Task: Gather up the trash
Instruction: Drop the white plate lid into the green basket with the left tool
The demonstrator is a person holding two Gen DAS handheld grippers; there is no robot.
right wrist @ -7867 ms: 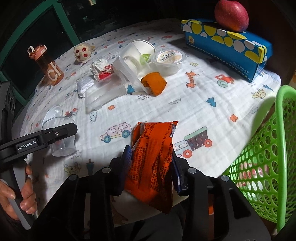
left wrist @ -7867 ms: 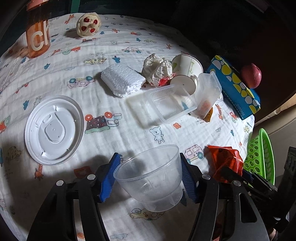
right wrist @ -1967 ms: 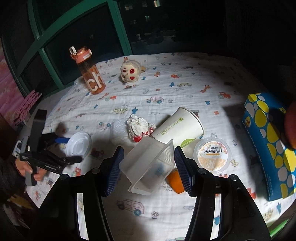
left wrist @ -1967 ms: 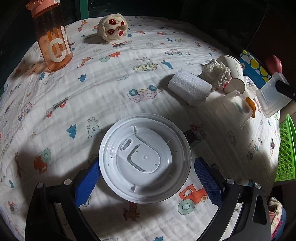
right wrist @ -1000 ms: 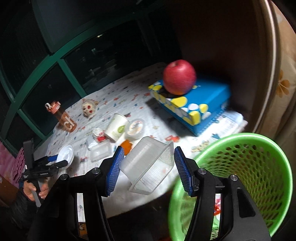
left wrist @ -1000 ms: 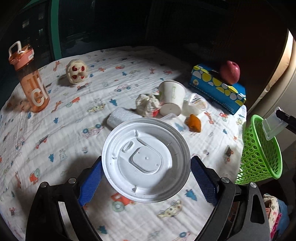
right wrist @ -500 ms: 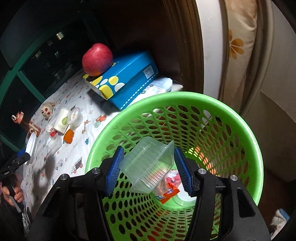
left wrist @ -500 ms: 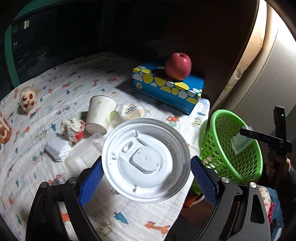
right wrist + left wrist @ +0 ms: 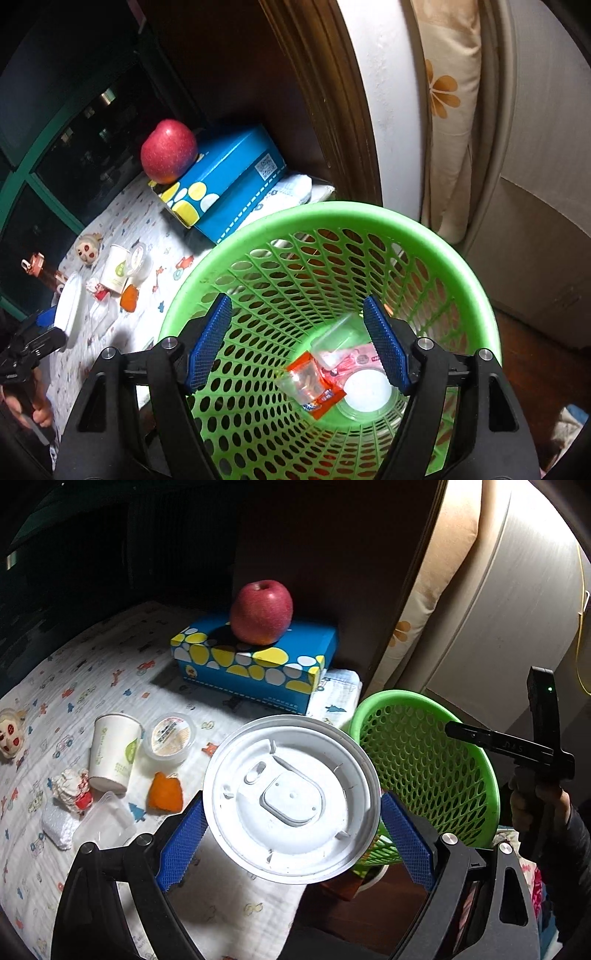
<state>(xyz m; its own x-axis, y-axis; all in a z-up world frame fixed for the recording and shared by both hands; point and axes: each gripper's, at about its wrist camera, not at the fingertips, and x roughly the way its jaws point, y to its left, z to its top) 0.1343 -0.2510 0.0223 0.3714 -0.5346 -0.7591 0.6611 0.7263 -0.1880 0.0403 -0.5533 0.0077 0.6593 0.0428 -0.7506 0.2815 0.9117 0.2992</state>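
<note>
My left gripper [image 9: 293, 838] is shut on a round white plastic lid [image 9: 291, 797], held in the air by its edges at the table's near corner, just left of the green mesh basket [image 9: 424, 775]. My right gripper [image 9: 297, 341] hangs over the basket's [image 9: 369, 221] mouth with its jaws opening and nothing between the blue pads. A clear plastic container [image 9: 332, 341] lies inside the basket below it, on an orange wrapper [image 9: 314, 380] and a clear cup [image 9: 365, 387]. A person's hand [image 9: 528, 801] holds the right gripper beyond the basket's rim.
On the printed cloth lie a paper cup [image 9: 114, 749], a sealed dessert cup [image 9: 170, 736], an orange peel [image 9: 164, 794], a crumpled tissue [image 9: 72, 786], a clear tray [image 9: 105, 823] and a foam piece [image 9: 59, 827]. An apple [image 9: 262, 611] sits on a blue tissue box [image 9: 255, 668]. A curtain and wall stand behind the basket.
The right gripper's jaws have spread and the clear container has dropped out of them into the basket. The left gripper has carried the lid closer to the basket.
</note>
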